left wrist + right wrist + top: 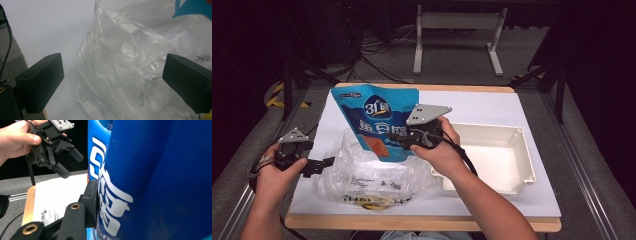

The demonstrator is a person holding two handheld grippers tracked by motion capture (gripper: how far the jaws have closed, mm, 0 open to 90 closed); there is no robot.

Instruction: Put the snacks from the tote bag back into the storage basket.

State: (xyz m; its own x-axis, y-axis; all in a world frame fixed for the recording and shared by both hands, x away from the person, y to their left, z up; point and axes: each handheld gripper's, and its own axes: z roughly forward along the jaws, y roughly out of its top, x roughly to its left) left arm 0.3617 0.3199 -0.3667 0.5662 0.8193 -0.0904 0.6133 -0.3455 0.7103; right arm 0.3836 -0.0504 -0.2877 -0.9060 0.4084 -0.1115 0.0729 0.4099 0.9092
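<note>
The blue snack pouch point(379, 122) stands upright above the table, its long axis running from the table up and a little away from the person, with the printed front turned toward the person and the wider top edge at the far end. Its lower right part is pinched by the right gripper point(409, 142), whose jaws are pressed together on the pouch; in the right gripper view one black pad lies flat against the blue surface point(150, 180). Under and in front of the pouch lies a crumpled clear plastic bag point(362, 175) on the white table cover point(492, 107). The left gripper point(324, 165) is held just beside the left edge of this bag, with its jaws wide apart and nothing between the pads; in the left gripper view the bag point(125, 75) is seen ahead of them. To the right of the pouch sits a white tray point(524, 150), near the right hand point(442, 150).
</note>
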